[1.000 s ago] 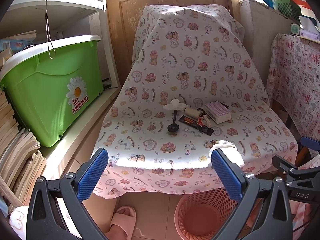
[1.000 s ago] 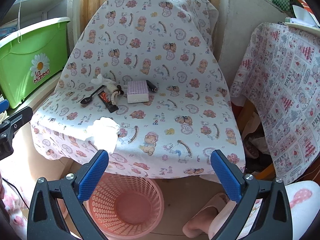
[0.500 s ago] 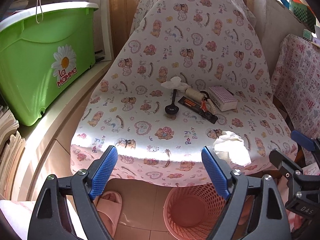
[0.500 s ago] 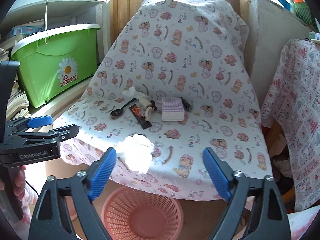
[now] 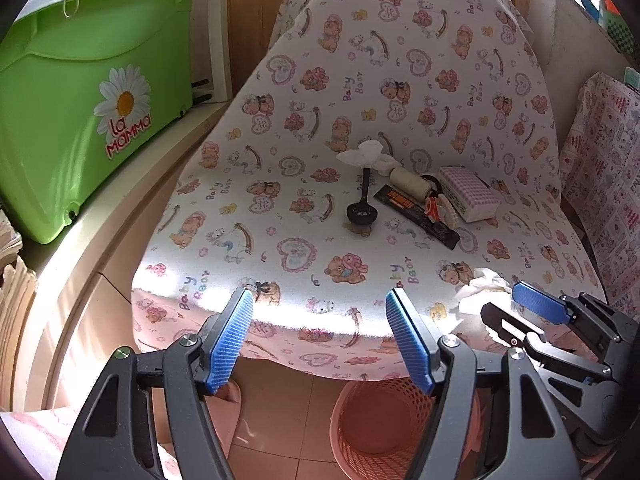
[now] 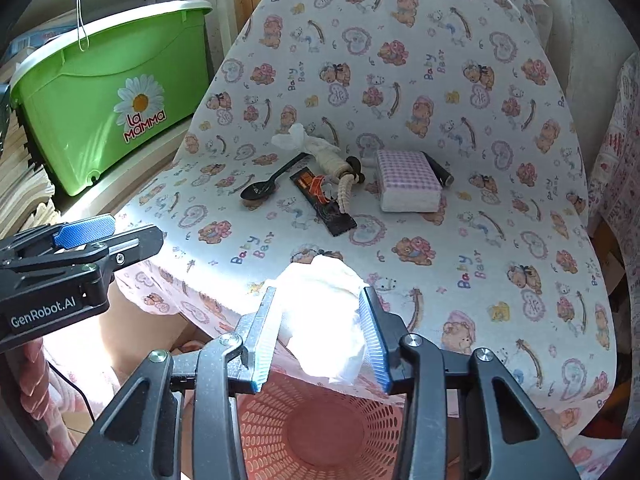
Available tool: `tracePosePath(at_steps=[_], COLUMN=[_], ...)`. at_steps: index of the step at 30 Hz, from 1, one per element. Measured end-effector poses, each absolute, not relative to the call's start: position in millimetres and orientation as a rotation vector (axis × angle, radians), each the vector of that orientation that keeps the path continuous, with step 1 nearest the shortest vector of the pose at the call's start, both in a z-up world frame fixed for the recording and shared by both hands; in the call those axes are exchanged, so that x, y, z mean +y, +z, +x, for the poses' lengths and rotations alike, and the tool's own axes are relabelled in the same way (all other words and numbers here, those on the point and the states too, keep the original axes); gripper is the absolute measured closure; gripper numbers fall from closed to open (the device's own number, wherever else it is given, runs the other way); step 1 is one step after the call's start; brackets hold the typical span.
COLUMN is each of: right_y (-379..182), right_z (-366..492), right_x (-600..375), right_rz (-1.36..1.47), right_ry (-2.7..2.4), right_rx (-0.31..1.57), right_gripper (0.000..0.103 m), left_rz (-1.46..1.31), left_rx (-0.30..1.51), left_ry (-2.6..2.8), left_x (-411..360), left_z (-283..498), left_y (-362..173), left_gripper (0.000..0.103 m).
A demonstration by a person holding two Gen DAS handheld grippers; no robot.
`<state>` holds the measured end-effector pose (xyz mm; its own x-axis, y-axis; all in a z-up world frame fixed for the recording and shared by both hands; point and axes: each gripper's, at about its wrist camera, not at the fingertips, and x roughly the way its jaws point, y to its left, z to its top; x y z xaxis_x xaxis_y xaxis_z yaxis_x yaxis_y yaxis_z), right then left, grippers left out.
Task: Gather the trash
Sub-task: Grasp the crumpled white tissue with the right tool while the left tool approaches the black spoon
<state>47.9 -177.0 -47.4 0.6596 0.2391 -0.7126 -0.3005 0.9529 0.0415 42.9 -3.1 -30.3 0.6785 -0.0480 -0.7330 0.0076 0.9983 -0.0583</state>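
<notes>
A crumpled white tissue (image 6: 324,312) lies at the front edge of the seat under a bear-print cloth (image 6: 460,240). My right gripper (image 6: 318,300) has it between its closing jaws, and both pads touch it. In the left wrist view the same tissue (image 5: 482,286) shows beside the right gripper (image 5: 536,308). My left gripper (image 5: 320,294) hovers before the seat's front edge, its jaws closing on nothing. A second tissue (image 6: 296,140), a black spoon (image 6: 264,188) and a dark wrapper (image 6: 324,204) lie further back. A pink basket (image 6: 316,432) stands on the floor below.
A purple checked pack (image 6: 406,184) and a thread spool (image 5: 408,186) sit among the items. A green bin (image 5: 80,100) stands on a ledge at the left. A patterned tablecloth (image 5: 608,184) hangs at the right. A pink slipper lies by the basket.
Both grippers moved forward and down toward the seat, and their jaws narrowed. The right gripper came around the front tissue; a second ago it was well short of it.
</notes>
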Motion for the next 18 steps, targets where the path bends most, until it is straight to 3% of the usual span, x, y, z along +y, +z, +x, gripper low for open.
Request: tracePosePath(at_steps=[5, 9, 11, 18], right_y=[-54, -53, -50, -30], right_z=[52, 53, 53, 59], right_x=[-180, -187, -196, -229], right_rz=[-0.081, -0.068, -0.012, 0.143], right_ry=[0.302, 0.291, 0.288, 0.259], right_rx=[0.816, 0.805, 0.796, 0.781], right_gripper=[0.06, 0.089, 0.097, 0.097], left_rz=[-0.132, -0.097, -0.068, 0.022], left_rx=[0.844, 0.84, 0.851, 0.856], left_ry=[-0.061, -0.057, -0.034, -0.077], left_x=[2, -5, -8, -25], left_z=[47, 45, 44, 73], left_y=[-37, -38, -42, -37], left_gripper=[0.024, 0.018, 0.016, 0.016])
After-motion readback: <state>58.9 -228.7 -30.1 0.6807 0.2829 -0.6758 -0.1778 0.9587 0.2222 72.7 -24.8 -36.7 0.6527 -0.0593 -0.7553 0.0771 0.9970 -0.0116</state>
